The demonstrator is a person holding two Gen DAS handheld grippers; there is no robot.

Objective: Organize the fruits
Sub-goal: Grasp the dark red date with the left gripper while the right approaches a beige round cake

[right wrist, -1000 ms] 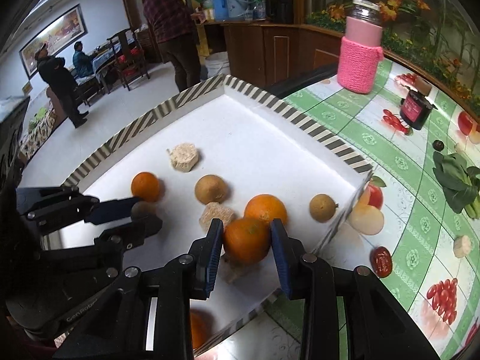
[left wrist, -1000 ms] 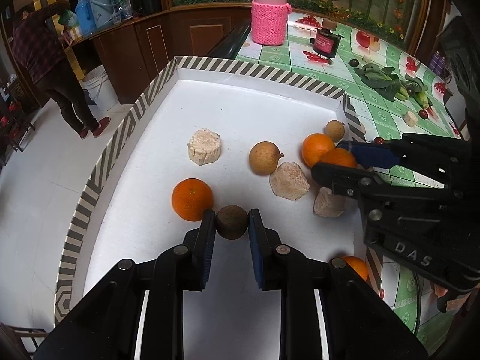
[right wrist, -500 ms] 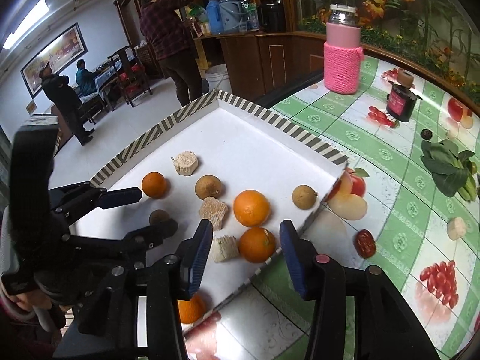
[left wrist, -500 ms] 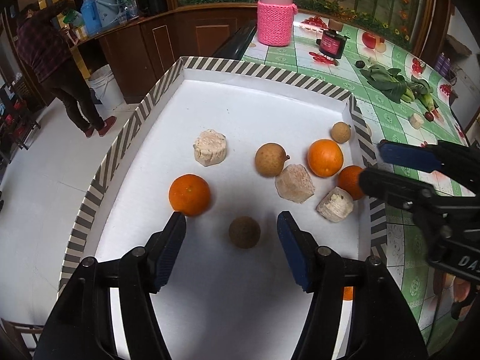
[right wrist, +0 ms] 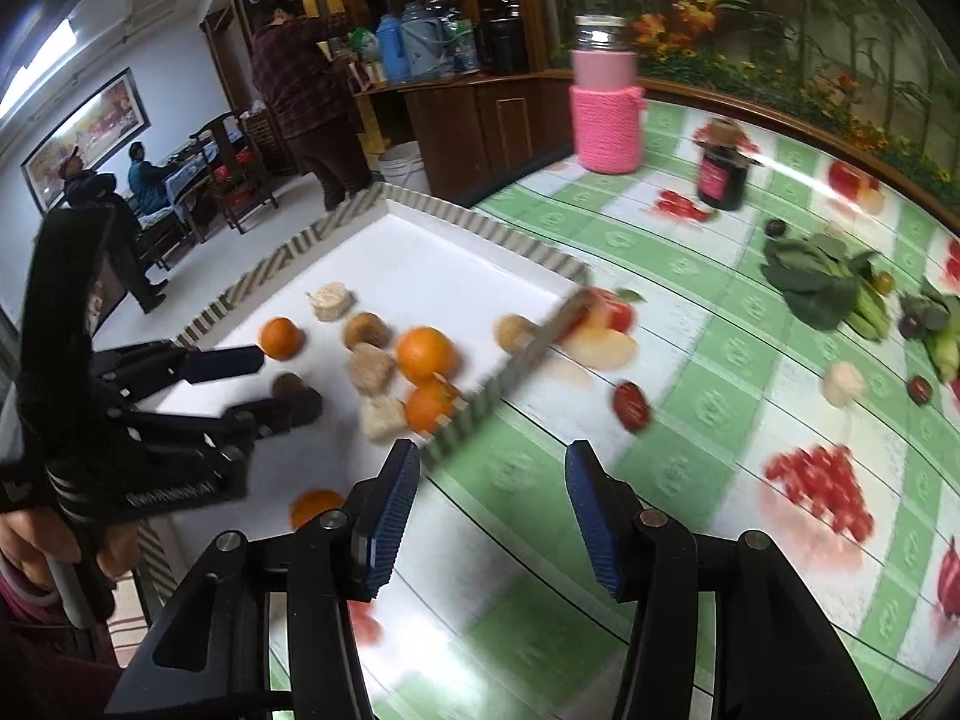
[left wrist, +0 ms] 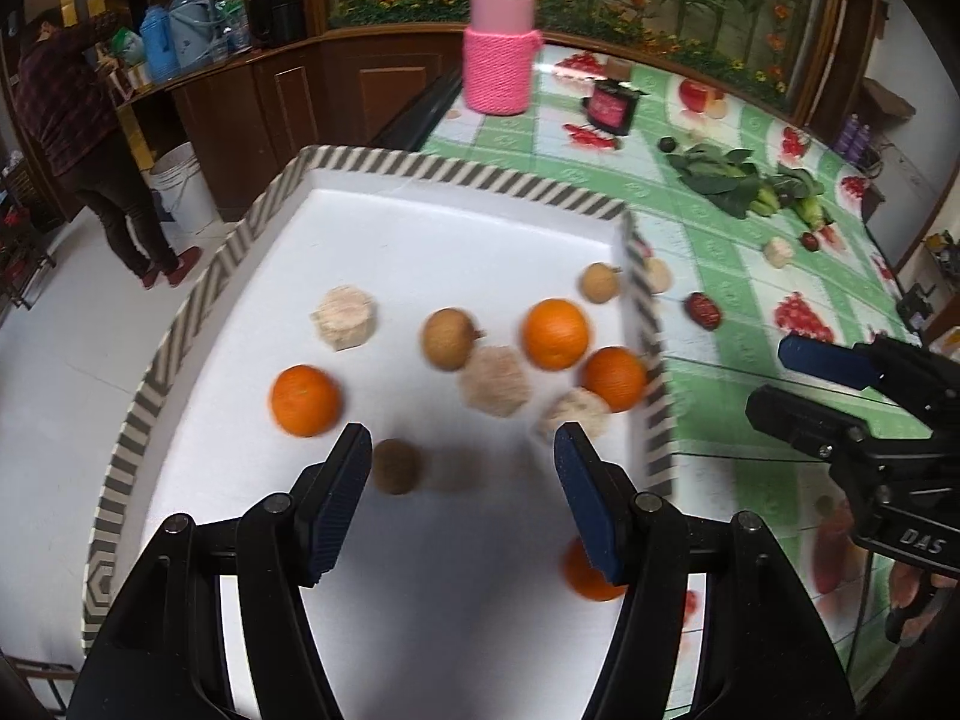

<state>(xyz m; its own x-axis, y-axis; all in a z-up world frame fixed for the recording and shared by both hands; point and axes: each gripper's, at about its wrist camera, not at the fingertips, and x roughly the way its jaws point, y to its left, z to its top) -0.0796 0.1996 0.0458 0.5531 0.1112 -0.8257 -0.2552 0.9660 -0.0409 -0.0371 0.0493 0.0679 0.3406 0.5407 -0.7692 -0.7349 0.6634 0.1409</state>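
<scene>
A white tray with a striped rim (left wrist: 462, 180) holds several oranges, brown round fruits and pale chunks. My left gripper (left wrist: 462, 480) is open above the tray's near part, a small dark brown fruit (left wrist: 394, 465) lying just by its left finger. My right gripper (right wrist: 489, 510) is open and empty over the green tablecloth, right of the tray (right wrist: 516, 360). A red date (right wrist: 631, 407) and a pale chunk (right wrist: 843, 383) lie loose on the cloth. The orange (right wrist: 429, 405) it held sits in the tray by the rim.
A pink-sleeved jar (left wrist: 501, 48) and a small dark jar (left wrist: 609, 105) stand at the table's far side. Leafy greens (right wrist: 822, 282) and small dark fruits lie at the right. A person (right wrist: 306, 84) stands beyond the table.
Both grippers have opened and drawn back. The left let go of the brown fruit, the right let go of the orange in the tray and moved right over the cloth.
</scene>
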